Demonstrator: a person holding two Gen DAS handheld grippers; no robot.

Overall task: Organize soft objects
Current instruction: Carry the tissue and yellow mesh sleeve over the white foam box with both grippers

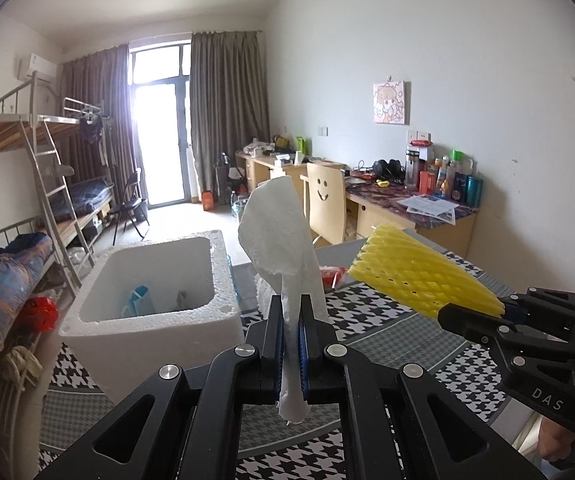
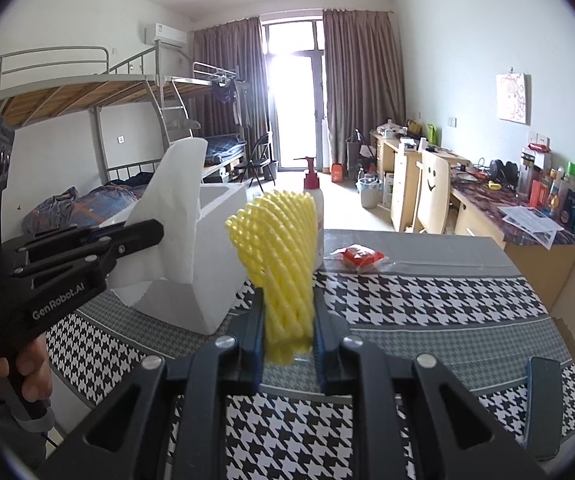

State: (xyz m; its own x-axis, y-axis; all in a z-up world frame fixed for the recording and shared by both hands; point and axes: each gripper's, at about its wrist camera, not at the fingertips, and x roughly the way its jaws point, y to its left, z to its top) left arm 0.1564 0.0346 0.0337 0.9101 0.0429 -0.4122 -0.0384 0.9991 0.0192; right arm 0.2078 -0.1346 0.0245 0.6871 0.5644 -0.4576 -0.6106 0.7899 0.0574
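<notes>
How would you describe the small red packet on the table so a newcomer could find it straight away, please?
Start at the white foam box on the houndstooth tablecloth. Just past the red-capped white bottle beside it, on the cloth's plain grey far band, lies the small red packet. It is the only red, clear-wrapped thing lying flat there.

We count two black two-finger grippers, the left gripper (image 1: 291, 344) and the right gripper (image 2: 287, 340); one crumpled white paper towel (image 1: 277, 232); one yellow foam mesh sleeve (image 2: 283, 256); one white rectangular polystyrene foam box (image 1: 143, 280); one table covered by a black-and-white houndstooth cloth (image 2: 427, 300); one small clear plastic packet with red contents (image 2: 357, 258); one white pump bottle with a red top (image 2: 314, 196); one pale wooden chair with a smiling face cut into its back (image 1: 323, 196); one pink cartoon picture on the wall (image 1: 389, 103); one white wall-mounted air conditioner (image 2: 166, 35); the clutter on the far desks is too small for us to count.
</notes>
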